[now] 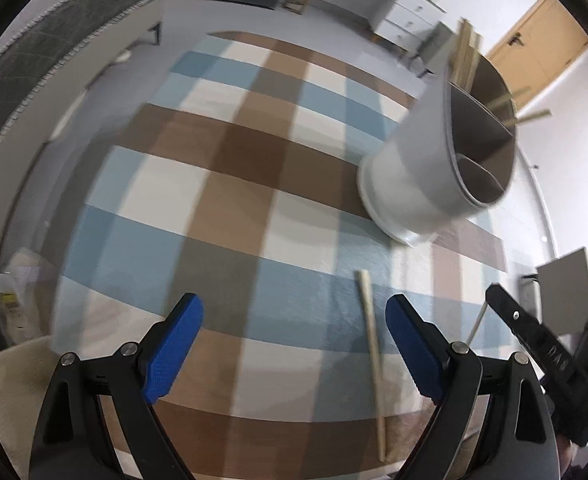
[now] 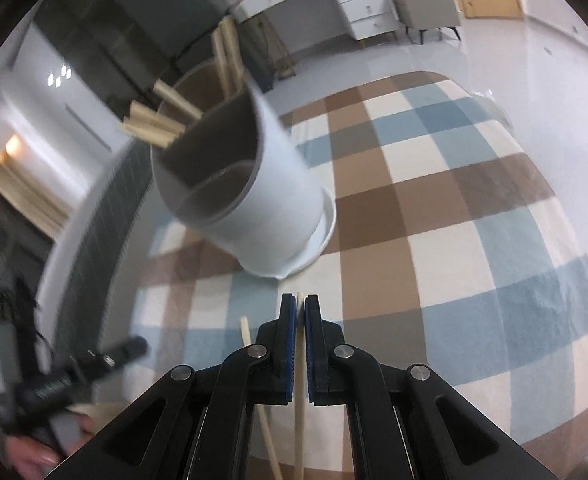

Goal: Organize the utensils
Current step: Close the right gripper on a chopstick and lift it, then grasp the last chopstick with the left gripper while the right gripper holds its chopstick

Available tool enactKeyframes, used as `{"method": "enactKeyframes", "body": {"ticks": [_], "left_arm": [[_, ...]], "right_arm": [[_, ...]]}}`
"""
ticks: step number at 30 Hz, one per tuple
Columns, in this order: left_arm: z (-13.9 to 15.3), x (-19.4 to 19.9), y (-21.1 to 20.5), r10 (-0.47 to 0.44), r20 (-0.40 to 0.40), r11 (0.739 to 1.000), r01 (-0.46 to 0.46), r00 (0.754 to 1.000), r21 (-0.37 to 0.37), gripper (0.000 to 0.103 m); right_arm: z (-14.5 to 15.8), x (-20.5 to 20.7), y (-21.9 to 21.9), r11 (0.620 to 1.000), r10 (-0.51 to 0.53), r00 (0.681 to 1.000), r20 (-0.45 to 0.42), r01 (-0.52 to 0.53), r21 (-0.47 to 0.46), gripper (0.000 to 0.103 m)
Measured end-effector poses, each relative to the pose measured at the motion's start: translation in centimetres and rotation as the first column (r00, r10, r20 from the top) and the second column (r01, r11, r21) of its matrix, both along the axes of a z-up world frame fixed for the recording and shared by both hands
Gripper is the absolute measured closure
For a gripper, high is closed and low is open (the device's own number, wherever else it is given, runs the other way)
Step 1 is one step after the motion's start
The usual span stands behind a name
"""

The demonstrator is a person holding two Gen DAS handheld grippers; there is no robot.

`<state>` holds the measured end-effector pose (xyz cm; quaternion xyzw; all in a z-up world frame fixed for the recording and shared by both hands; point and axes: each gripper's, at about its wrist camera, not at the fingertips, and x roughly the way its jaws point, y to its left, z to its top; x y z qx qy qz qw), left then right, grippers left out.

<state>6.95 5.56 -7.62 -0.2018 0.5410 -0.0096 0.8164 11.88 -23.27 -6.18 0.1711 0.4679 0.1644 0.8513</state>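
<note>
The holder [image 2: 250,184] is smeared by motion blur in both views, so its dividers and the number of chopsticks [image 2: 158,120] standing in it cannot be counted. Below the holder, the gripped chopstick [image 2: 299,420] runs off the picture's bottom edge, its lower end hidden; the loose chopstick [image 2: 268,432] beside it is cut off likewise. Left of the holder, the left gripper [image 2: 130,350] is blurred, its fingertips unreadable.
</note>
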Motion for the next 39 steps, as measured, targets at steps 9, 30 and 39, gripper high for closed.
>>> {"method": "enactKeyframes", "body": {"ticks": [9,30,39], "left_arm": [[-2.2,-0.4,-1.2,-0.016,-0.043,1.000,0.015,0.999,-0.017,0.014],[-3.8,4.8,-8.8,-0.121,-0.143,0.965,0.150,0.982,0.216,0.020],[-4.9,5.9,-11.1,-0.181,-0.168,0.929,0.224,0.969,0.294,0.076]], "right_arm": [[-0.5,-0.3,-3.7,0.975,-0.115,0.993,-0.030,0.118,0.187,0.099],[1.8,-1.3,-7.6,0.937,-0.227,0.973,0.037,0.208,0.280,0.099],[2.2,-1.3,-7.5,0.942,-0.216,0.975,0.057,0.193,0.274,0.099]]}}
